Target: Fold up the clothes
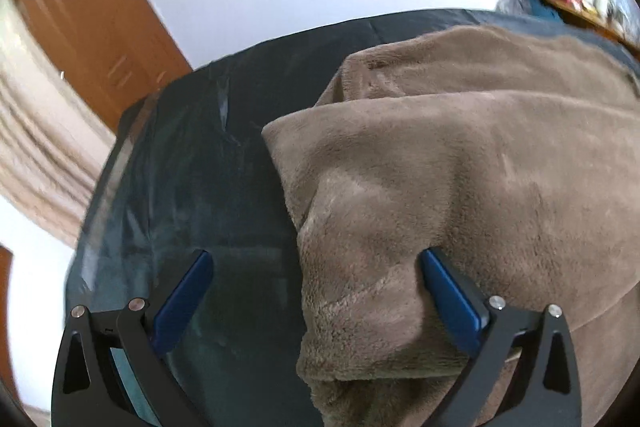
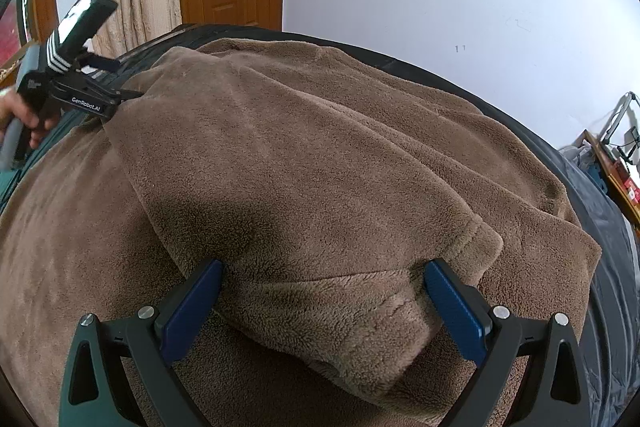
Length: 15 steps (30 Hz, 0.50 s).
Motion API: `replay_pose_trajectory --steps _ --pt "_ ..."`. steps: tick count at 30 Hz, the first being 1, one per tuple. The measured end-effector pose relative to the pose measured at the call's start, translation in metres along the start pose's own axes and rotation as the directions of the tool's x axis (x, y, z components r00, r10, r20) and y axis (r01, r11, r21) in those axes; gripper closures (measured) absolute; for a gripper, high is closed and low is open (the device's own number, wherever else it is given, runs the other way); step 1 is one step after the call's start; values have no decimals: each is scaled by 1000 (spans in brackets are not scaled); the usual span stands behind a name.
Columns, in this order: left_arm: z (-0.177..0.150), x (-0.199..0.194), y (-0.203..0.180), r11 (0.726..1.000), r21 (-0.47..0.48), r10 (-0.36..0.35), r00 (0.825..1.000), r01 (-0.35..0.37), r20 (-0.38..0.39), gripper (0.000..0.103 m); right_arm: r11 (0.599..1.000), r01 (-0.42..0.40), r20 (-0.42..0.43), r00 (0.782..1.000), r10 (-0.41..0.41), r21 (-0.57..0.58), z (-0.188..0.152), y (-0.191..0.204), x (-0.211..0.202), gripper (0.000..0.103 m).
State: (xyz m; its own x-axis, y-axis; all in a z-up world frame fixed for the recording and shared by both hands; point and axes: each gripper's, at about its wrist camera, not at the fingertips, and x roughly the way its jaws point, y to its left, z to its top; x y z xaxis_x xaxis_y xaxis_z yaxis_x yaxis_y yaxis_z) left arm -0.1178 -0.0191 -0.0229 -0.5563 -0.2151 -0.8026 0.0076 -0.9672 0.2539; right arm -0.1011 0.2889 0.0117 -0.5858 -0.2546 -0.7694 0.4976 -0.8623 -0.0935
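My left tool [image 1: 316, 287] gapes wide at the brown fleece garment's [image 1: 460, 167] nine o'clock edge; my right tool [image 2: 324, 299] gapes wide around its folded sleeve [image 2: 320, 235] on the dark table [image 1: 192, 163].

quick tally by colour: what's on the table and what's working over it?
Brown: 1, fleece garment
Dark: 1, table cover
Black with blue pads: 2, left gripper, right gripper, both with jaws open
Total: 4
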Motion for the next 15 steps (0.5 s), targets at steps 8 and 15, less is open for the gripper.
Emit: replay_pose_trajectory --steps 8,15 --pt "-13 -37 -17 999 33 -4 999 3 38 0 1000 -2 0 1000 2 0 -2 0 -1 1" --pt "-44 -23 -26 998 12 -56 998 56 14 0 1000 -2 0 1000 2 0 -1 1 -1 1"
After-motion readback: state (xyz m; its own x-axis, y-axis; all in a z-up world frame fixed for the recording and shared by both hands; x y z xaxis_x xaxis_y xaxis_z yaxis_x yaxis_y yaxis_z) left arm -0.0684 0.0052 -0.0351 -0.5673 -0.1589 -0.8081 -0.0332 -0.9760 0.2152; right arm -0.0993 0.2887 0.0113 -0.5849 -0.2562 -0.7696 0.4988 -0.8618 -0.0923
